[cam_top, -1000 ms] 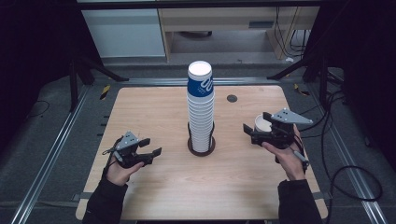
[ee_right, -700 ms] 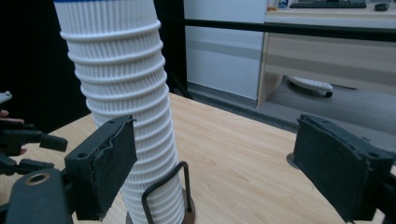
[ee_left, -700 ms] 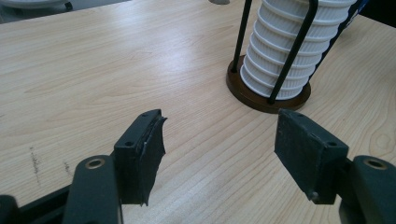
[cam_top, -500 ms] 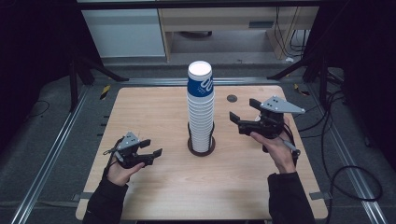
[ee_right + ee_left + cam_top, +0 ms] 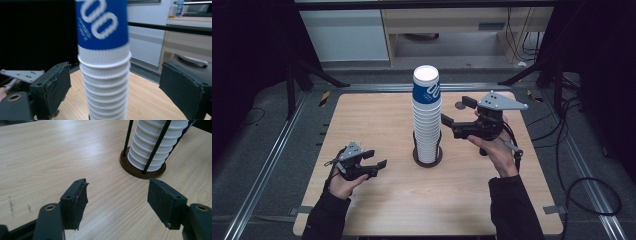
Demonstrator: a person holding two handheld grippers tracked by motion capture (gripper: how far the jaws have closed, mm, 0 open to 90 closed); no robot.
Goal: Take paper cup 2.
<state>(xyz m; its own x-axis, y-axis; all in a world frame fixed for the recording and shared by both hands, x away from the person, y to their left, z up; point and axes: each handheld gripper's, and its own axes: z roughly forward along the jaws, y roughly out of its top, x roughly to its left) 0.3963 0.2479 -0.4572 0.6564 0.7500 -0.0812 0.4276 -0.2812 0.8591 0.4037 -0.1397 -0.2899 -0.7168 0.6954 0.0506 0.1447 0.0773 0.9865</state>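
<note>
A tall stack of white ribbed paper cups [image 5: 427, 125], topped by a blue printed cup [image 5: 426, 89], stands in a dark round holder [image 5: 428, 157] with thin upright rods at the middle of the wooden table [image 5: 377, 115]. My right gripper [image 5: 456, 111] is raised just right of the stack, level with its upper part. Its jaws have just been opening and are open, with the stack [image 5: 105, 82] between them, clear of both pads. My left gripper [image 5: 376, 160] rests low at the front left, open and empty [image 5: 117, 187], pointing toward the holder [image 5: 140, 172].
A small dark round object [image 5: 459, 105] lies on the table behind the right gripper. Metal rails [image 5: 277, 150] run along both table sides, with cables [image 5: 582, 185] on the floor at the right. A pale cabinet [image 5: 347, 35] stands beyond the far edge.
The right gripper has risen and moved left toward the upper stack, and its jaws stand wider. The left gripper has stayed in place.
</note>
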